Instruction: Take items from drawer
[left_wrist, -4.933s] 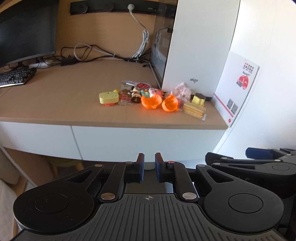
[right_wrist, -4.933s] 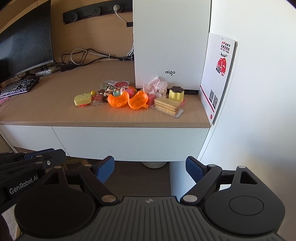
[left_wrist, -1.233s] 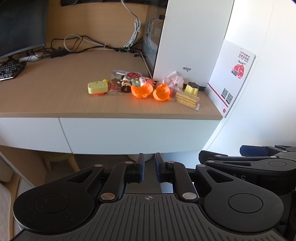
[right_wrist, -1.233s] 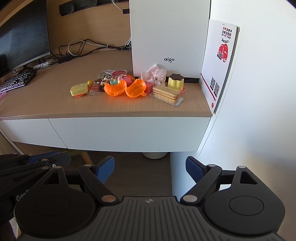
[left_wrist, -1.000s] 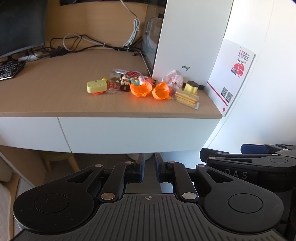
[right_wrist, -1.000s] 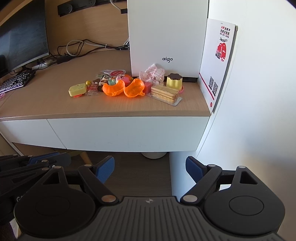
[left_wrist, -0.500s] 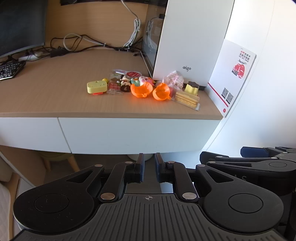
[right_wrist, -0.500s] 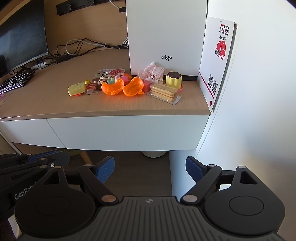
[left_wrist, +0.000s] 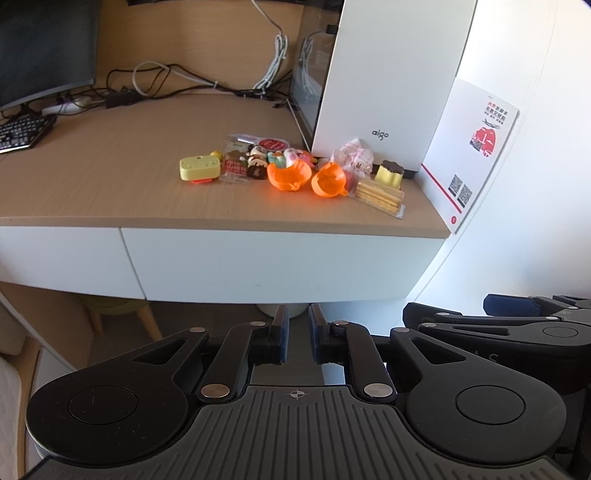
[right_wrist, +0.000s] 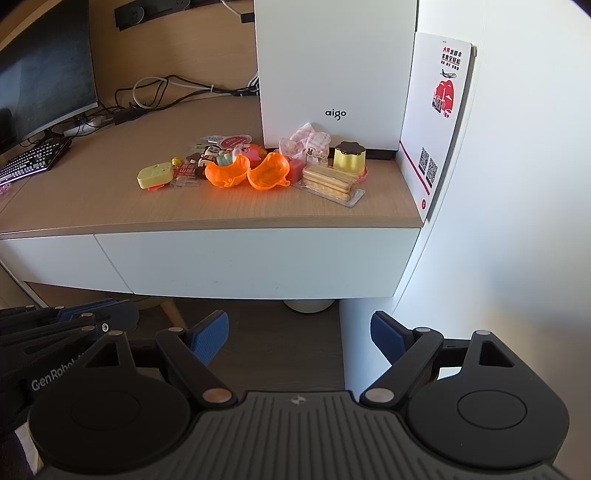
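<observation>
Both claws are held in front of and below the desk, short of the white drawer front, which is closed. The left claw is seen nearly shut, a narrow gap left between its blue pads, with nothing gripped. The right claw is held wide open and is empty.

A cluster of small items is laid on the desk top in front of the white computer case: a pale yellow box at the left end, a red-labelled packet and small toy figures just beside it, two orange capsule halves side by side with open sides up, and a clear pack of biscuits to their right. A yellow pudding cup with a dark lid is set behind the biscuits, near a pink-and-white wrapped sweet. A printed card is propped against the wall at the right end of the desk. A monitor and keyboard are noted at far left.
</observation>
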